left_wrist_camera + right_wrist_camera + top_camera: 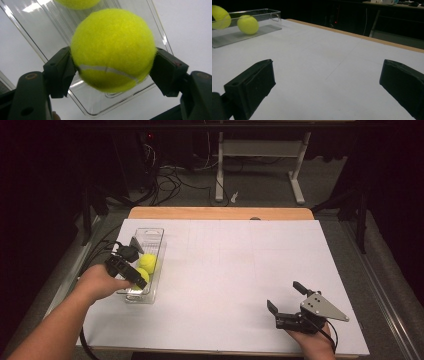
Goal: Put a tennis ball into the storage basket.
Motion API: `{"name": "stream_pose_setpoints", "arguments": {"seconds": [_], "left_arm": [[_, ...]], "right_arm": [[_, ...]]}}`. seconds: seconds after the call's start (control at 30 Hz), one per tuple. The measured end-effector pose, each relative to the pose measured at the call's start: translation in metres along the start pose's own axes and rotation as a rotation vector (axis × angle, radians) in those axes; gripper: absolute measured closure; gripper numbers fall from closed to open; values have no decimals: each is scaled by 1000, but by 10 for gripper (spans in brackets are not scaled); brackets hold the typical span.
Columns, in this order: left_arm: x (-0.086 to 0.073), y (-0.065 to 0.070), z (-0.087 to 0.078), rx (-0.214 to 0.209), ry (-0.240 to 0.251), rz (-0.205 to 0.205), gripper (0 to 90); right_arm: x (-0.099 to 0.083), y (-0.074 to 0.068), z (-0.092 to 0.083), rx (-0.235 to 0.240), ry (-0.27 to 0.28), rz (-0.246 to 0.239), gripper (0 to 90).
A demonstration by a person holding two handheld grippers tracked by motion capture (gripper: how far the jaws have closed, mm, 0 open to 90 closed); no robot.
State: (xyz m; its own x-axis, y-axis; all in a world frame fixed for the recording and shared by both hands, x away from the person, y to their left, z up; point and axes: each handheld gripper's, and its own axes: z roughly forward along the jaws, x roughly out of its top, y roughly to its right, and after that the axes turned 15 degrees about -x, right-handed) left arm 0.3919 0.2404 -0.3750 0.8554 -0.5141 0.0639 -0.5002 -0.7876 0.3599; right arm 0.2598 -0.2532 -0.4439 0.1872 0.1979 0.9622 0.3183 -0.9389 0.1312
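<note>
The left tool [141,279] is sitting over the near end of a clear plastic tray [155,234] at the left side of the white tabletop [240,270], and its jaws are pinching a yellow tennis ball [113,50] between them. In the left gripper view the two black pads [60,72] are pressing against opposite sides of the ball, which is bulging out above and below them, with the ball's white seam running across its lower half. The tray's clear floor and rim are showing behind and below the ball, so the ball is sitting over the tray; whether it is resting on the floor or hanging just above it cannot be told.

A second tennis ball [147,262] is lying in the tray just beyond the held one, toward the far end. In the right gripper view both balls are showing inside the tray at the upper left.

The right tool [287,295] is resting at the near right part of the tabletop, well apart from the tray. Its jaws are standing spread wide with nothing but bare tabletop between them.
</note>
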Motion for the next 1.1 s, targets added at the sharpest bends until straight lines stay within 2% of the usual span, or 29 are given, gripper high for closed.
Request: {"name": "stream_pose_setpoints", "arguments": {"seconds": [0.2, 0.37, 0.5, 0.63, 0.73, 0.8, 1.1], "left_arm": [[1, 0, 1, 4, -9, 4, 269], [0, 1, -3, -1, 15, 4, 268], [-1, 1, -2, 6, 7, 6, 267], [-1, 2, -4, 3, 19, 10, 256], [-2, 4, -12, -29, 53, 18, 183], [-3, 5, -14, -24, 57, 19, 156], [-3, 10, -21, -51, 71, 30, 36]], "right_arm": [[0, 0, 0, 1, 0, 2, 6], [0, 0, 0, 1, -1, 1, 6], [0, -1, 0, 4, 0, -1, 6], [0, -1, 1, 2, -1, -2, 6], [0, -1, 1, 3, 0, -4, 6], [0, -1, 1, 1, -3, -4, 6], [0, -1, 0, 2, 2, -5, 6]]}}
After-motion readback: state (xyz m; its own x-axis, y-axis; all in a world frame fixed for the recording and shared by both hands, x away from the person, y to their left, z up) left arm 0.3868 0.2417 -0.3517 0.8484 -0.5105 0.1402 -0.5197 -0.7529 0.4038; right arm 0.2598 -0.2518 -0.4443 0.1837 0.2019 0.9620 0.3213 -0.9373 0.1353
